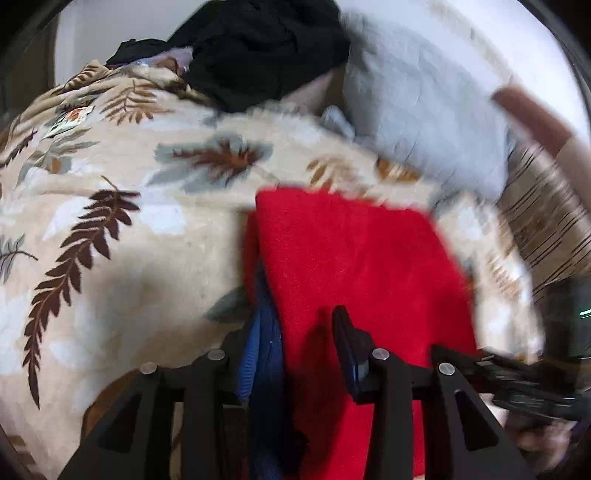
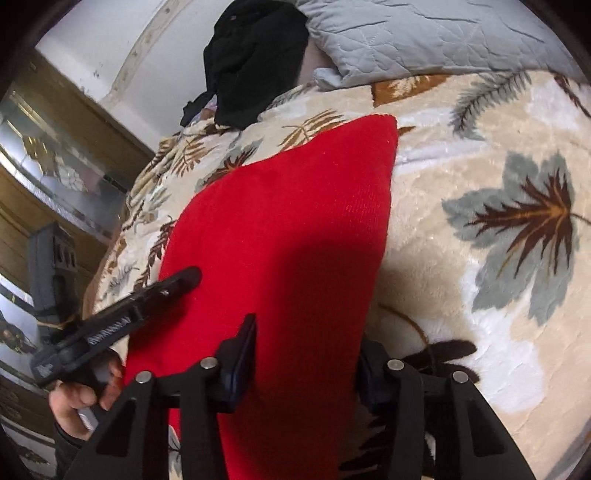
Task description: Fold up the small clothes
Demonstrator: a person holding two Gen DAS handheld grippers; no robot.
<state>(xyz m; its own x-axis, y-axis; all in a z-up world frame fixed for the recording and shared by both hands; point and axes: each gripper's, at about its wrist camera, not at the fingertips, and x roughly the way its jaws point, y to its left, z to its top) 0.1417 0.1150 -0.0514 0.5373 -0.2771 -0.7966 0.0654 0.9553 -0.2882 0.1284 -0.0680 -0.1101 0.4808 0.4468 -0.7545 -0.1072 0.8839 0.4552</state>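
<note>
Your left gripper is standing partly open over the red garment's blue-trimmed edge; whether it is pinching is unclear. Your right gripper is straddling the red cloth, jaws half apart, grip uncertain. One red garment is lying on the leaf-patterned blanket; one black pile and one grey pillow are sitting behind, edges blurred.

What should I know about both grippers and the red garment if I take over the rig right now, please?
Left gripper: fingers apart around the near edge of the red garment, where a blue ribbed part shows; whether they pinch it is unclear.
Right gripper: fingers astride the garment's near end; grip unclear too.
The garment lies as a long folded panel on the leaf-print blanket; a black pile and a grey pillow lie behind it.
Done: it looks folded lengthwise.
Left: probably a crosswise fold, then setting it aside.
</note>
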